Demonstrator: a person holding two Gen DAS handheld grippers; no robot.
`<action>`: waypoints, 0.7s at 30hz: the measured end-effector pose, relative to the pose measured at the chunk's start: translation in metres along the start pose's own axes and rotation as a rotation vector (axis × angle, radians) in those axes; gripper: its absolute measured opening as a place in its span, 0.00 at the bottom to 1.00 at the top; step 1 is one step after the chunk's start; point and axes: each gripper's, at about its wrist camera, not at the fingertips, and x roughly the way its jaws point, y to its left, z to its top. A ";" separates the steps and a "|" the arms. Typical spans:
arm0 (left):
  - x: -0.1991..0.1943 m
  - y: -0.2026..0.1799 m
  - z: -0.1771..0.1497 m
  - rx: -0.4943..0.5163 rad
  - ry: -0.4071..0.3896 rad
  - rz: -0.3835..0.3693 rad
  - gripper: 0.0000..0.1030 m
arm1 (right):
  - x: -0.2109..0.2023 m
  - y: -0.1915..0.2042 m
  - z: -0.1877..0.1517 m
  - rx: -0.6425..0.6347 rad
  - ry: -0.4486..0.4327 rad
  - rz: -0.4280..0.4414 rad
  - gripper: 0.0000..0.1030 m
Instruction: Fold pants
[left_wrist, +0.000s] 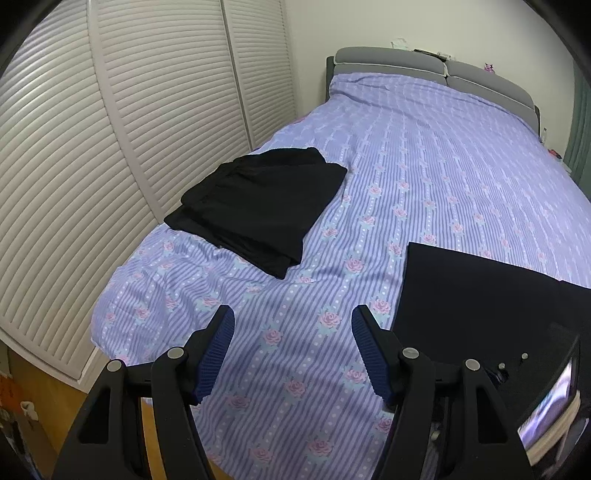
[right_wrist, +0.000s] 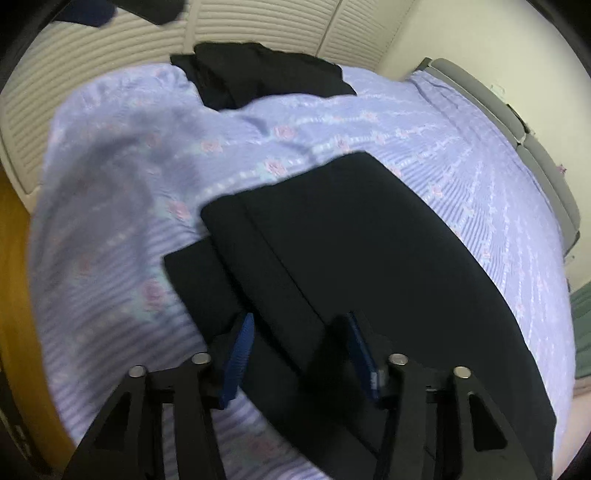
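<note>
Right wrist view: dark navy folded fabric pants (right_wrist: 351, 240) lie flat in neat layers on the lilac rose-striped bed cover (right_wrist: 110, 184); the right gripper (right_wrist: 301, 347) fingers stand partly apart over them, gripping nothing. The left gripper (left_wrist: 293, 354) fingers stand apart and empty.

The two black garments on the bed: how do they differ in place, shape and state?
The far pants lie near the bed's edge by the louvred doors; the near pants lie under the right gripper. The far pants form a compact, slightly rumpled stack; the near pants form a longer, flatter, smoother panel. No gripper is near the far pants. Both are black.
</note>
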 end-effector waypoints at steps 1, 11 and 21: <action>0.001 0.000 0.000 0.000 0.000 -0.001 0.63 | 0.003 -0.004 0.002 0.021 0.002 0.002 0.40; 0.007 0.008 -0.007 -0.011 0.001 -0.101 0.63 | -0.030 0.006 -0.004 0.111 -0.028 0.136 0.04; 0.010 0.010 -0.017 0.033 0.022 -0.109 0.63 | -0.017 0.016 -0.014 0.080 0.000 0.112 0.03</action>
